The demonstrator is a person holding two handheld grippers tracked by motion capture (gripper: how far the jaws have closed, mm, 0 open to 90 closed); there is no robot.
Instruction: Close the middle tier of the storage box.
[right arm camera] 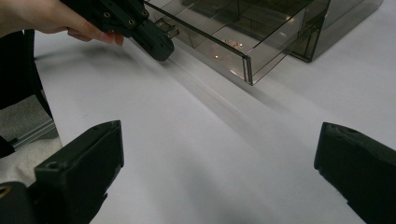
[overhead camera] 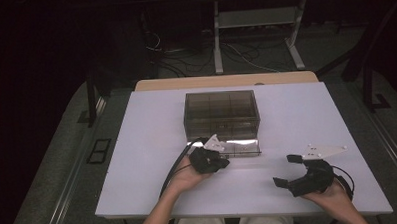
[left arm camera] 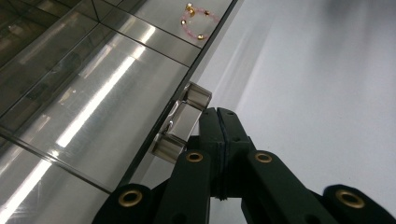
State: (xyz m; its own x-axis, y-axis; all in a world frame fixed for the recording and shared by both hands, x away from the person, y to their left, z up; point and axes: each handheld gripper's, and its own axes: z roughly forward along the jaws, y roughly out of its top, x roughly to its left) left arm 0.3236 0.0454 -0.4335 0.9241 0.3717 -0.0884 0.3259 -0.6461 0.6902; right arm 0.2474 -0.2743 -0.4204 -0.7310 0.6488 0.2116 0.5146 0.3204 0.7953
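Note:
A smoked clear drawer box (overhead camera: 221, 108) stands mid-table with its lowest drawer (overhead camera: 240, 146) pulled out toward me. In one drawer compartment lies a pink bead bracelet with gold beads (left arm camera: 198, 21). My left gripper (overhead camera: 222, 162) is at the drawer's front. Its jaws (left arm camera: 219, 114) are shut together with nothing between them, and their tips rest against the right side of the metal drawer handle (left arm camera: 183, 123). The right gripper view also has this gripper (right arm camera: 161, 44) beside the handle (right arm camera: 168, 29). My right gripper (overhead camera: 284, 170) rests near the table's front right, open and empty (right arm camera: 217, 163).
The white table (overhead camera: 297, 118) has bare surface on both sides of the box and between the two grippers. Cables trail from each gripper toward the front edge. Beyond the table are a dark floor, loose cords and a metal stand (overhead camera: 256, 20).

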